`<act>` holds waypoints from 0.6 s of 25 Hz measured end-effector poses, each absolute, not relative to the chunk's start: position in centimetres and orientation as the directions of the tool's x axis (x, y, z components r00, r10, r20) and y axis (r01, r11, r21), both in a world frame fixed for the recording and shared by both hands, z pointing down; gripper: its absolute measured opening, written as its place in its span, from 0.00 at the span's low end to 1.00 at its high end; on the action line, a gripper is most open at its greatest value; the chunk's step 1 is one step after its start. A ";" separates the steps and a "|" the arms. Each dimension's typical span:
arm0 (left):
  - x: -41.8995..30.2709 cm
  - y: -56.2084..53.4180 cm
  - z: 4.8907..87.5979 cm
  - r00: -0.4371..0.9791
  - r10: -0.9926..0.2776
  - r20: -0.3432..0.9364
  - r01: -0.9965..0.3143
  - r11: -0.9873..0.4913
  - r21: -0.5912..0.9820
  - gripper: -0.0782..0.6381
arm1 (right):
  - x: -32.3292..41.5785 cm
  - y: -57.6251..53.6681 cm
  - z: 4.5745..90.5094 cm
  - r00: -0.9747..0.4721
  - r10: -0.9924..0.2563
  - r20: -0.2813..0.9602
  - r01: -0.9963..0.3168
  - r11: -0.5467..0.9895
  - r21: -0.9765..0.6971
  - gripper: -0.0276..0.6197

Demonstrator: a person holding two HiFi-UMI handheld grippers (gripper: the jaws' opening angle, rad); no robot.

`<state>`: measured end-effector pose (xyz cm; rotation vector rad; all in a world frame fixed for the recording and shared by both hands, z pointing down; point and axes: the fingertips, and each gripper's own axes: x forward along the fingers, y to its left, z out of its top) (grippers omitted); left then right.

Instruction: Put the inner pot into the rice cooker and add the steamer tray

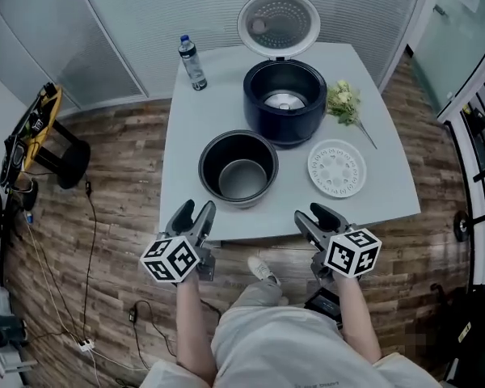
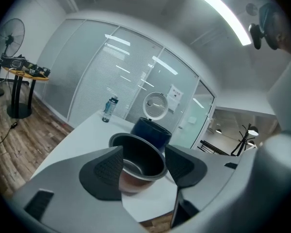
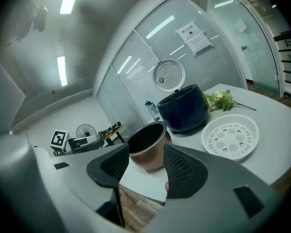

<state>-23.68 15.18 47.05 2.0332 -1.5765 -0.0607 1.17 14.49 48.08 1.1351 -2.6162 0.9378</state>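
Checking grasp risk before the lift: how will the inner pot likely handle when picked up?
The inner pot looks like rigid metal, so it is probably stiff. Its smooth rim may slip when gripped. Wide and flat-based, it seems unlikely to tip.

The left gripper (image 2: 143, 149) is holding its jaws wide apart, gripping nothing. Beyond the gap, the dark inner pot (image 2: 138, 155) is sitting upright on the white table (image 2: 80, 140). Behind it the navy rice cooker (image 2: 153, 130) is standing with its lid (image 2: 155, 103) raised, and a water bottle (image 2: 108, 109) is standing farther left.

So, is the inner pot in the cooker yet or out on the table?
Out. The inner pot stands upright on the table, in front of the rice cooker, whose lid is up and well empty.
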 end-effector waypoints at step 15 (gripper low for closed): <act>-28.6 5.0 52.9 0.324 -0.864 0.385 -0.860 -0.100 0.500 0.48 | -4.0 1.5 51.7 -0.699 -0.540 0.468 -0.714 0.509 -0.480 0.39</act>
